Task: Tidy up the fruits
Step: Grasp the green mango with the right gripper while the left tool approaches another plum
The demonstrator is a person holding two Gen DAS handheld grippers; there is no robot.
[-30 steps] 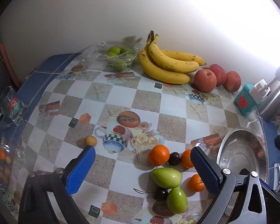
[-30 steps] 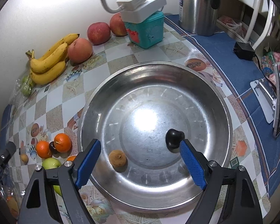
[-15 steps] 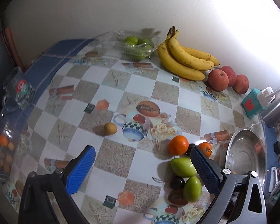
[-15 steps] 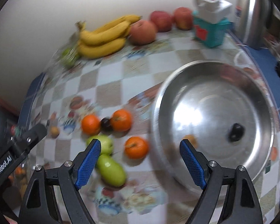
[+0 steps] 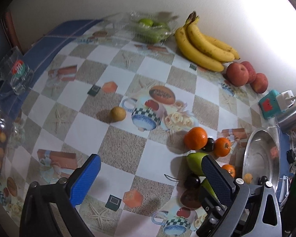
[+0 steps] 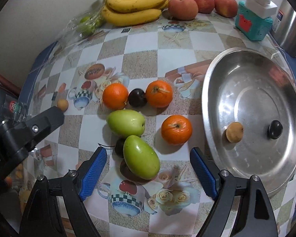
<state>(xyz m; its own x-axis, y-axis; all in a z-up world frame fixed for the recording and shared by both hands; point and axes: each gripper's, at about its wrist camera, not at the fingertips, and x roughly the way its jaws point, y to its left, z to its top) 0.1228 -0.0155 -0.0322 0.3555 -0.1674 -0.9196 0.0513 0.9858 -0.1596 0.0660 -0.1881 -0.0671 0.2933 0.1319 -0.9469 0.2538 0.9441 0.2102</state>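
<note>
- The right wrist view looks straight into the steel bowl (image 6: pixel 252 116) at the right of the bench (image 6: pixel 140 41): a small tan fruit (image 6: pixel 234 132) and a dark plum (image 6: pixel 275 129) lie inside, apart from each other. The left wrist view shows this bowl only edge-on at its far right.
- The left wrist view alone shows the glass mug (image 5: pixel 14 75) at the left edge and plainly shows a lone tan fruit (image 5: pixel 118 114) in mid-bench.
- Both views show bananas (image 6: pixel 136 6), red apples (image 6: pixel 183 7) and a clear tray of green fruit (image 5: pixel 150 27) along the far wall.
- The right gripper (image 6: pixel 146 169) hangs with fingers released, wide apart, over two green mangoes (image 6: pixel 141 157); three oranges (image 6: pixel 176 129) and another plum sit near them.
- The left gripper (image 5: pixel 150 177) is likewise released, nothing between its fingers.
- A second ago the right gripper was over the bowl; it has swung left to the loose fruit. The left view has shifted left, bringing the lone tan fruit nearer centre.
</note>
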